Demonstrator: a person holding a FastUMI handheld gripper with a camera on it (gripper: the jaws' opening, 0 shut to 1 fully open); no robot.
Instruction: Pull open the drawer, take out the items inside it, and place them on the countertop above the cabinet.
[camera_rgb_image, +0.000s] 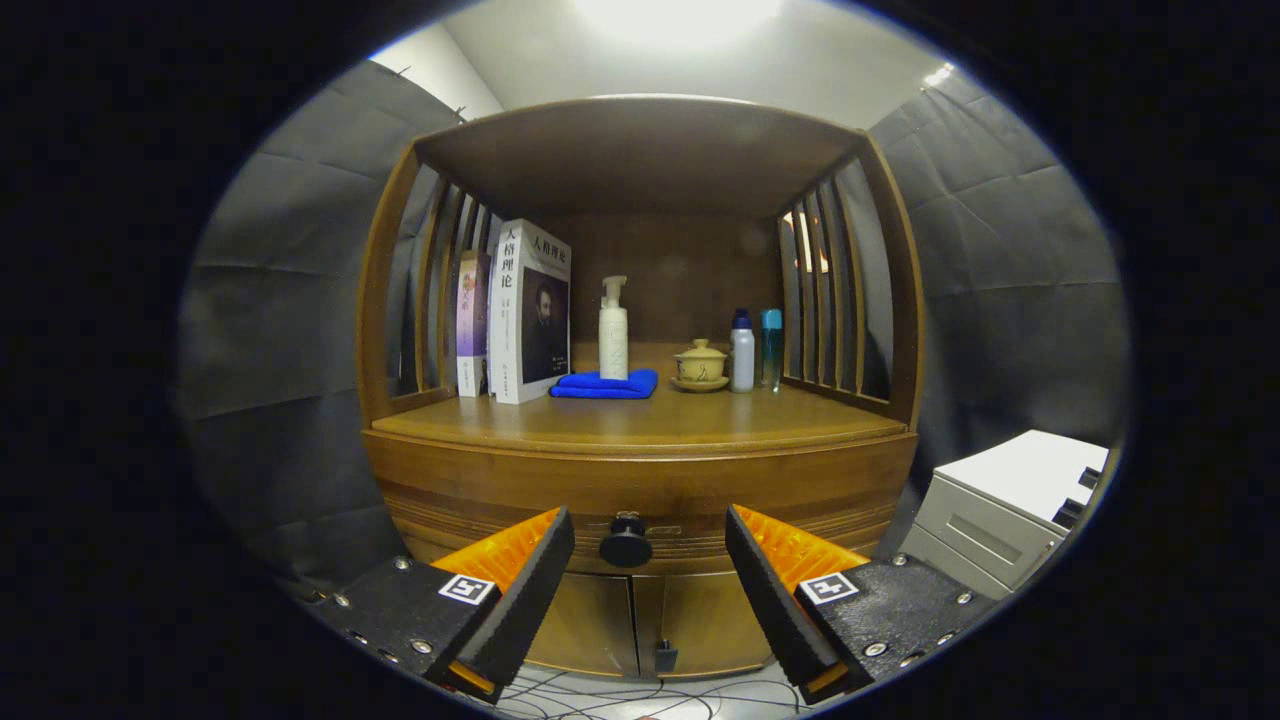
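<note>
A wooden cabinet stands ahead of me, its drawer (500, 490) closed under the countertop (640, 420). The drawer's round black knob (626, 545) sits a little beyond my fingertips, in line with the gap between them. My gripper (648, 535) is open, with nothing between its black and orange fingers (520, 590). The drawer's contents are hidden.
On the countertop stand two books (515, 310), a white pump bottle (613, 335) on a folded blue cloth (605, 385), a small lidded cup (700, 365) and two bottles (752, 350). Slatted sides and a top shelf enclose it. A white box (1010, 500) sits to the right. Cables lie on the floor.
</note>
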